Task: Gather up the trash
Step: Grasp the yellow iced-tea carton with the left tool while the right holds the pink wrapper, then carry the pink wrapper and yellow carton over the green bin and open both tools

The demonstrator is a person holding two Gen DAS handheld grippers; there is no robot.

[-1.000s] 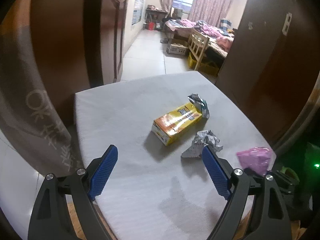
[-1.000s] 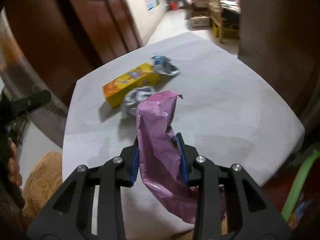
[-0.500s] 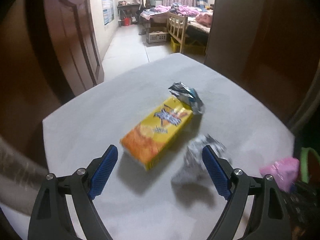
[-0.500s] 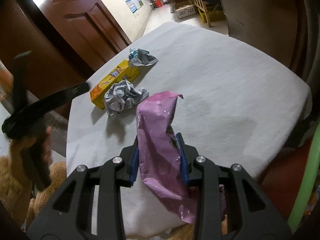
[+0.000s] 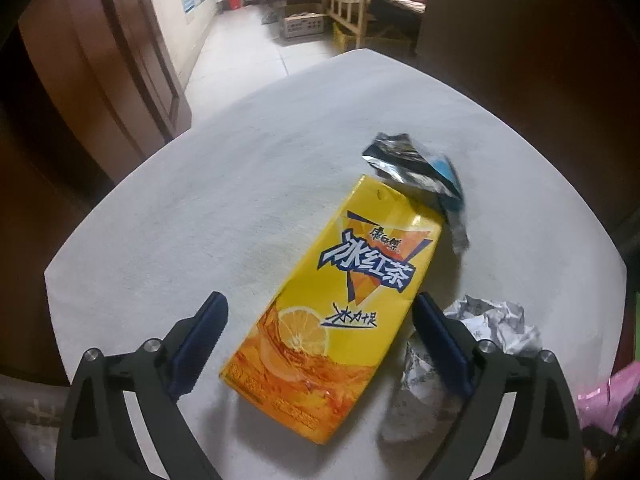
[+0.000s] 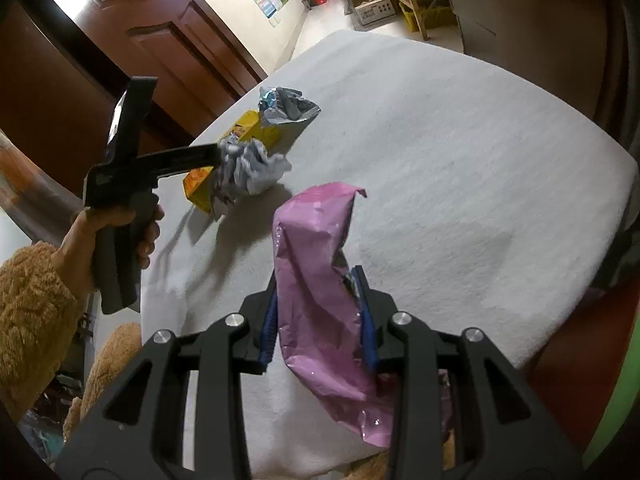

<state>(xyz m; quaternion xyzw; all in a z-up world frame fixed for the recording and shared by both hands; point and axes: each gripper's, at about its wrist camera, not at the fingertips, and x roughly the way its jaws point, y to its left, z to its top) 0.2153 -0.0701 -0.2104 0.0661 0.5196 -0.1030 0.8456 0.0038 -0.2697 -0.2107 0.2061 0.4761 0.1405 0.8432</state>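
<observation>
Straddling the yellow carton (image 5: 336,312) at lower centre with the left gripper (image 5: 320,340), jaws just widening, untouching; clamping a pink bag (image 6: 320,288) in the right gripper (image 6: 318,312).

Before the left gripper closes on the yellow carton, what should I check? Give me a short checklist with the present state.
1. Left gripper open, jaws just widened: ok.
2. Yellow carton between its fingers: ok.
3. Pads touching carton: cannot tell.
4. Crumpled paper clear of the right-side finger: not ok, it lies right beside.
5. Foil wrapper clear of the fingers: ok.
6. Right gripper shut on pink bag: ok.
</observation>
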